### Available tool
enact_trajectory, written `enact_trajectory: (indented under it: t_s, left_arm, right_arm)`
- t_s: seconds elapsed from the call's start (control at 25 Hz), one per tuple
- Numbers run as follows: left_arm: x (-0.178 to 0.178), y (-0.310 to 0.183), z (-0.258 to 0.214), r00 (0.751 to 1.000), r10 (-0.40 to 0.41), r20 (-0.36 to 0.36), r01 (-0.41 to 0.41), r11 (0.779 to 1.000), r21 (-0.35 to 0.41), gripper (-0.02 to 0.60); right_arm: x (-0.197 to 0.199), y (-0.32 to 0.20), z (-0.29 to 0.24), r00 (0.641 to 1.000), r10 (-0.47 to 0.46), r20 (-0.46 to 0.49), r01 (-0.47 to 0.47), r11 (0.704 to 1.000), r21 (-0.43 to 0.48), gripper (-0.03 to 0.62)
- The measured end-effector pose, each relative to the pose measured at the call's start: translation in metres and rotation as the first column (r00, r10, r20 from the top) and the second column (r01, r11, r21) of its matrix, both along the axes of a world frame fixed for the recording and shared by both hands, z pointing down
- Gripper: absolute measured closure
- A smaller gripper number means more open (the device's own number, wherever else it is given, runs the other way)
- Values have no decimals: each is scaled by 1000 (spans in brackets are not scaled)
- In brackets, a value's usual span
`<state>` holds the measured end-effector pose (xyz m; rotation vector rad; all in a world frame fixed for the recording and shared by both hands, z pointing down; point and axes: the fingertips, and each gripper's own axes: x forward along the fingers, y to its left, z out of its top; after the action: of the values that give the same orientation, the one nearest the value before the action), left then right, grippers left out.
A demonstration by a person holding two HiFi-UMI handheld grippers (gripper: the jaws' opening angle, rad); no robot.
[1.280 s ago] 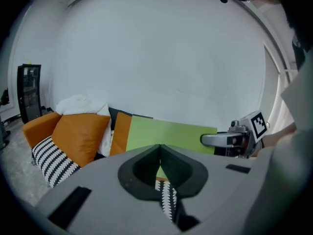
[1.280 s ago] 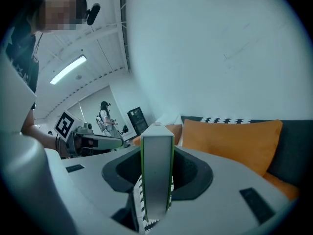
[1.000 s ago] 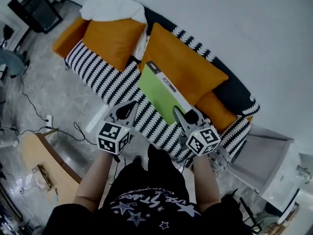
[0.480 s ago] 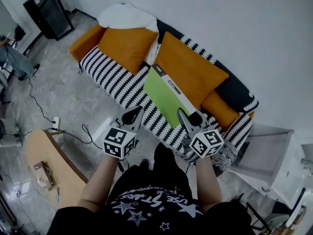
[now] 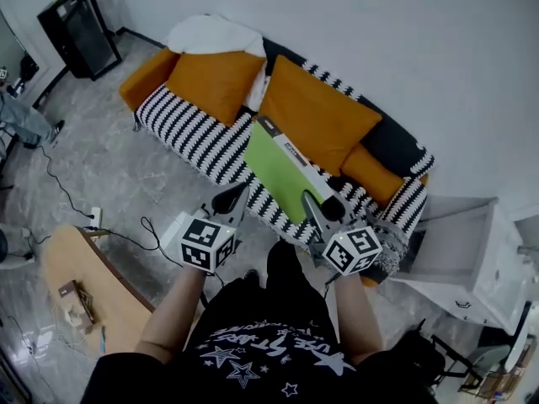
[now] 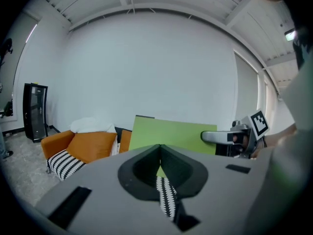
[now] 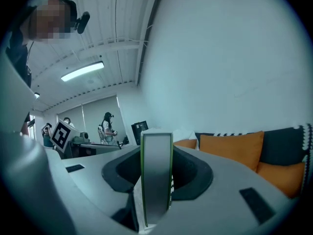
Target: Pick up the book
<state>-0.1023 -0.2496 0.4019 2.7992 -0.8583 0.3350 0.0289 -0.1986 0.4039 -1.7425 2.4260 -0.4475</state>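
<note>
evidently the right gripper (image 5: 312, 200) clamps the flat lime-green book (image 5: 274, 168) edge-on to lift it off the black-and-white striped sofa (image 5: 181, 124); left gripper (image 5: 242, 190) closed, empty.

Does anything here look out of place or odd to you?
Only the green book: it is held in the air over the striped sofa, pinched at one edge by the right gripper alone, while the left gripper is shut on nothing beside it. A white blanket lies heaped at the sofa's far end.
</note>
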Motion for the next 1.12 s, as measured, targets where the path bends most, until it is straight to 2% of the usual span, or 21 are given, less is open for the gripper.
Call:
enact_trajectory:
  t_s: [0.36,0.72,1.12]
  left_arm:
    - [29,34,-5,999,48,-23,-48,999,-3,575]
    - [37,58,-9,1000,-2,-10,2,1000,-1,575]
    - [59,123,-15,1000,-10,4,10,1000,23,575]
  right_arm:
    - [13,36,7,999,38,22,-37,999,-18,441]
    - [37,62,-8,1000,19,6,-19,1000,5,442]
    - [51,121,-3,1000,-27,-3,27,1000,6,441]
